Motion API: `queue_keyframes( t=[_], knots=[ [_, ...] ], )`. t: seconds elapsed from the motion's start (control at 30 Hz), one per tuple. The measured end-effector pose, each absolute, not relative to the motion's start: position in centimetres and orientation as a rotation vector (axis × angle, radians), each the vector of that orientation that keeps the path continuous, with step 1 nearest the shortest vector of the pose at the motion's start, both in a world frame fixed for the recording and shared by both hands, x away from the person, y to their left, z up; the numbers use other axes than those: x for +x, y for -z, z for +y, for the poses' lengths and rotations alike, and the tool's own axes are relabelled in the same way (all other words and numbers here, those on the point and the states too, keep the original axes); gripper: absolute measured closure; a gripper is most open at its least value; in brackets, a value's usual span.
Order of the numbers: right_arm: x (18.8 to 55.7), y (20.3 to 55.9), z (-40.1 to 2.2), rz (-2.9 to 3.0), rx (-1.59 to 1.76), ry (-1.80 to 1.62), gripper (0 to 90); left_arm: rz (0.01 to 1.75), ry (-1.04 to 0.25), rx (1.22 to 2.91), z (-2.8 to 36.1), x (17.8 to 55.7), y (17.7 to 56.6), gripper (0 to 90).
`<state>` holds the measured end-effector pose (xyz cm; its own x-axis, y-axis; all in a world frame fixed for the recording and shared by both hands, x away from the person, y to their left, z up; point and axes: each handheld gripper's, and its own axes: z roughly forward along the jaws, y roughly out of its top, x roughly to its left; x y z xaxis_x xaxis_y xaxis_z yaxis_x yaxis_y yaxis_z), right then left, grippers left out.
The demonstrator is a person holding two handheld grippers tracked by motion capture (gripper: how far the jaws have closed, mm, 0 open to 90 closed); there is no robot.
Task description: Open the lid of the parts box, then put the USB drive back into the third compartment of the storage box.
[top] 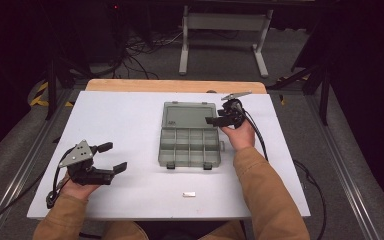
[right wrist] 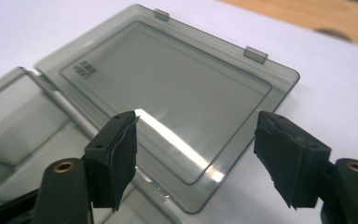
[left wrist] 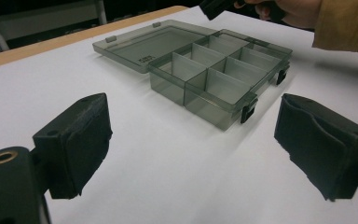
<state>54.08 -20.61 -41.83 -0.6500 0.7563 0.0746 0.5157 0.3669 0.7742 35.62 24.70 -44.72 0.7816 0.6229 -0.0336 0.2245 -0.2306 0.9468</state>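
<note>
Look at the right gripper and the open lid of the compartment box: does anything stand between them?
Nothing visible does. The right gripper hangs with open jaws just above the lid, which lies flat on the white table; the gap between its pads holds nothing.

A white board (top: pixel 130 125) covers the bench, and a strip of bare wooden bench top (top: pixel 175 85) shows along its far edge, beyond the right fingers. A small silvery bar (top: pixel 189 194) lies flat on the board near its front edge, roughly between the two sets of fingers and nearer the person than either. On the grey floor past the bench stands a pale metal frame (top: pixel 225 30), with black cables (top: pixel 140 50) tangled beside it. Yellow-and-black tape (top: pixel 40 94) marks the floor beyond the left fingers.
</note>
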Motion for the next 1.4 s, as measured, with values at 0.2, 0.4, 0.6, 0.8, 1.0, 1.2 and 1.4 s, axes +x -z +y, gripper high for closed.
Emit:
queue_keyframes(
  t=[0.2,0.4,0.6,0.8,1.0,1.2,1.4],
  knots=[
    [52.0,40.0,-20.4,2.319,1.031,-1.205,28.7,0.653,-0.437,1.795,25.3,35.1,44.7,10.5],
    [49.7,38.6,-20.0,2.314,0.948,-1.277,28.2,0.649,-0.441,1.771,25.5,34.9,44.6,10.6],
    [47.1,37.0,-19.5,2.317,0.841,-1.324,27.6,0.648,-0.443,1.768,25.7,34.7,44.5,10.4],
    [44.5,36.2,-18.8,2.333,0.744,-1.369,26.3,0.648,-0.455,1.763,26.0,34.6,44.5,10.2],
    [42.5,36.0,-18.1,2.341,0.684,-1.418,24.9,0.655,-0.475,1.759,26.1,34.3,44.6,10.3],
    [40.7,35.9,-17.2,2.361,0.61,-1.442,22.9,0.659,-0.477,1.759,26.1,34.3,44.6,10.3],
    [39.7,36.3,-16.3,2.425,0.553,-1.381,22.8,0.647,-0.499,1.751,26.2,34.3,44.8,10.3]
  ],
)
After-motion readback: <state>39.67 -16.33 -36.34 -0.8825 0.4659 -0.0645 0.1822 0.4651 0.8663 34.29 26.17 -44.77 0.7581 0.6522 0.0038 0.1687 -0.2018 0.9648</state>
